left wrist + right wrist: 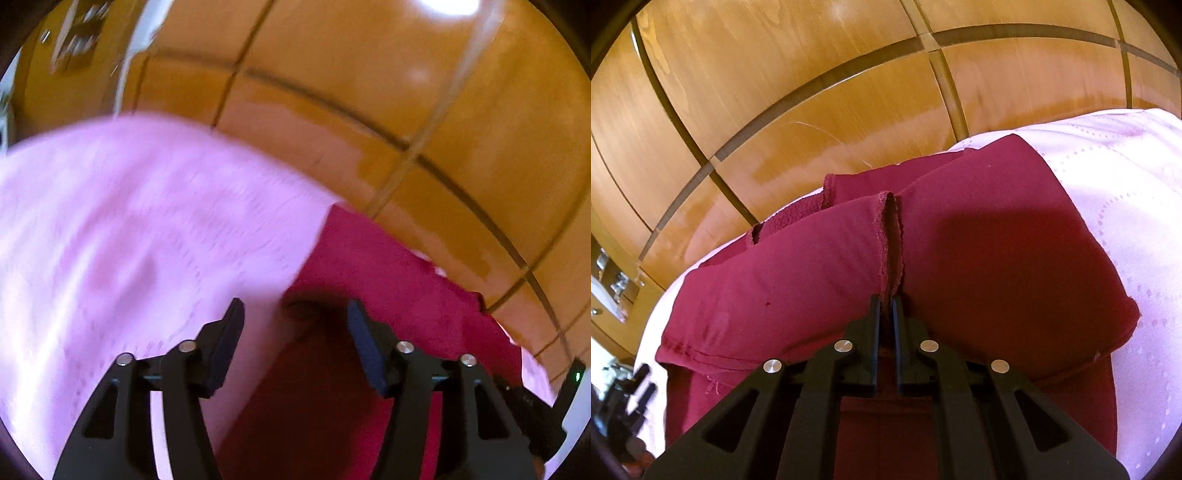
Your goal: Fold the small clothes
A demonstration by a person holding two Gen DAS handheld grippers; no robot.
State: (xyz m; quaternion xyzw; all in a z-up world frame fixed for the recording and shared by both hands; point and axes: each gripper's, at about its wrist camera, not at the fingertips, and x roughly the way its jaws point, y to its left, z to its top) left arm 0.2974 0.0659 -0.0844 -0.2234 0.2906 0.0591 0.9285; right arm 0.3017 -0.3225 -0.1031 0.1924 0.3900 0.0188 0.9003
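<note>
A dark red garment [997, 251] lies on a pale pink patterned cloth [1126, 192]. My right gripper [886, 301] is shut on a hemmed edge of the red garment and lifts it into a fold with a seam running up the middle. In the left wrist view the red garment [388, 258] lies flat beside the pink cloth [129, 229]. My left gripper [295, 314] is open and empty just above the garment's edge, near where the two fabrics meet. The left view is blurred.
Behind the cloth stand glossy wooden panels [812, 92] with dark grooves; they also show in the left wrist view [424, 92]. Part of the other gripper [628, 402] shows at the lower left of the right wrist view. A shelf with small objects [609, 284] is at the far left.
</note>
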